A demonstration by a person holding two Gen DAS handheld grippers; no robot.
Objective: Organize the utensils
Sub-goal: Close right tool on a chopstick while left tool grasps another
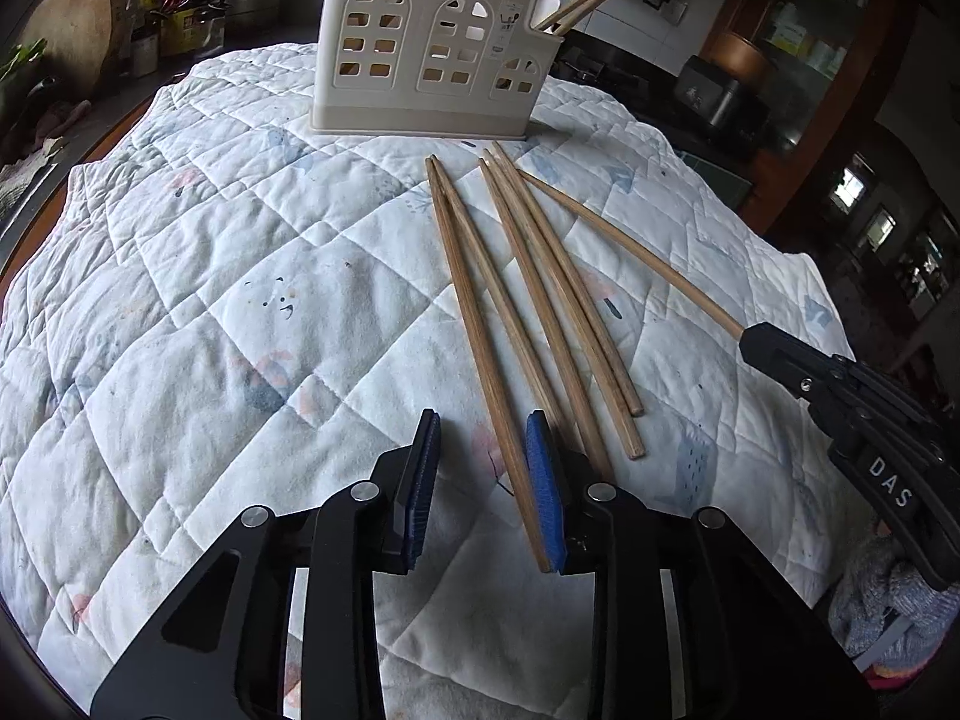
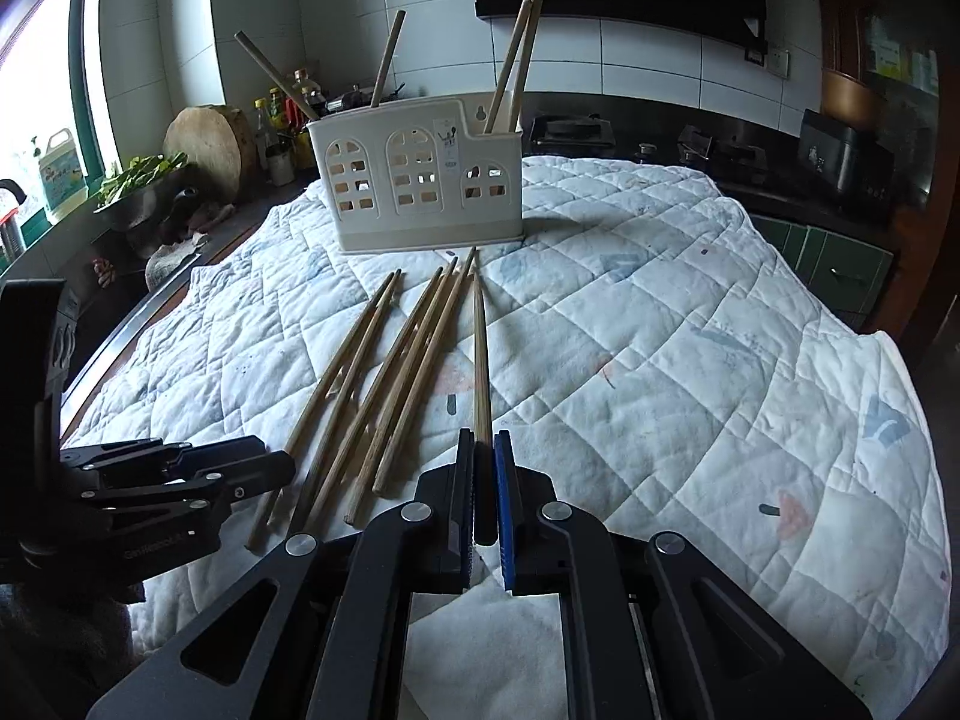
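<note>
The right gripper [image 2: 485,450] is clamped on one chopstick [image 2: 479,360]. The left gripper [image 1: 483,432] stands apart around another chopstick's [image 1: 480,336] end, one pad touching it. Four more lie mid-quilt [image 1: 210,300], tips toward the holder [image 1: 432,48] at the far edge.

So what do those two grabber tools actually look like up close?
Both are matte black. The left gripper and right gripper each have two flat fingers lined with ribbed blue pads, set on angular black link arms with triangular cut-outs and round silver pivot pins. White lettering reading "DAS" marks the side of the right one's body. No cables, hands or sleeves are in view.
</note>
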